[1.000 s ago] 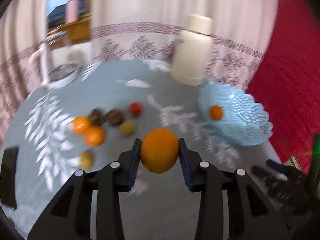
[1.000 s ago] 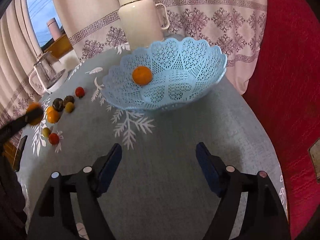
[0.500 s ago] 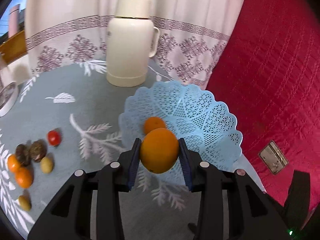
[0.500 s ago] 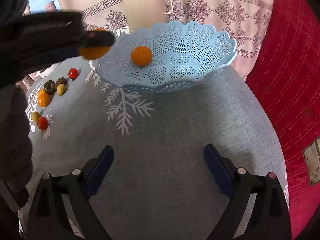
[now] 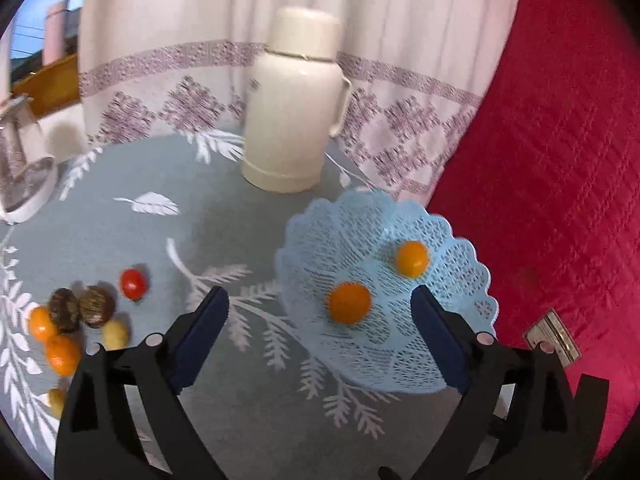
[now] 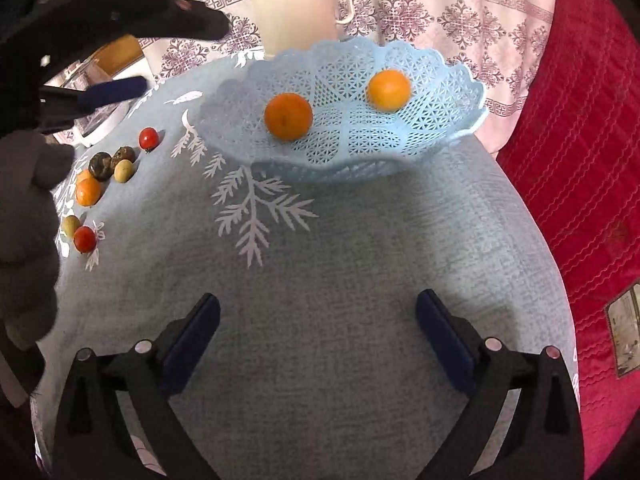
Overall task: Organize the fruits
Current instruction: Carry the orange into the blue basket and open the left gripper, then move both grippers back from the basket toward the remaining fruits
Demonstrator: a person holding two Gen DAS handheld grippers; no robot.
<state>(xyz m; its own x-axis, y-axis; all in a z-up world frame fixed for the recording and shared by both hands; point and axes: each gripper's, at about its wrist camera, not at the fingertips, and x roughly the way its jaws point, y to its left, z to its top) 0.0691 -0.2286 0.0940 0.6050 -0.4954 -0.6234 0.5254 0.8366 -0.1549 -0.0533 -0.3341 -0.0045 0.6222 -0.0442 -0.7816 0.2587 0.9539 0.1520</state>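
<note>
Left gripper (image 5: 320, 308) and right gripper (image 6: 318, 312) opening (apparently nothing between).

left gripper (image 5: 320, 316): black frame, blue pads, silver screws | right gripper (image 6: 318, 320): black frame, blue pads, silver screws | hand (image 6: 24, 232): grey glove

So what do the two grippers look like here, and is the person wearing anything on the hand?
Both grippers, left gripper and right gripper, are black plastic with two splayed fingers, dark blue pads and small silvery pins at the finger joints. The hand at the right camera's left edge wears a grey glove.
</note>
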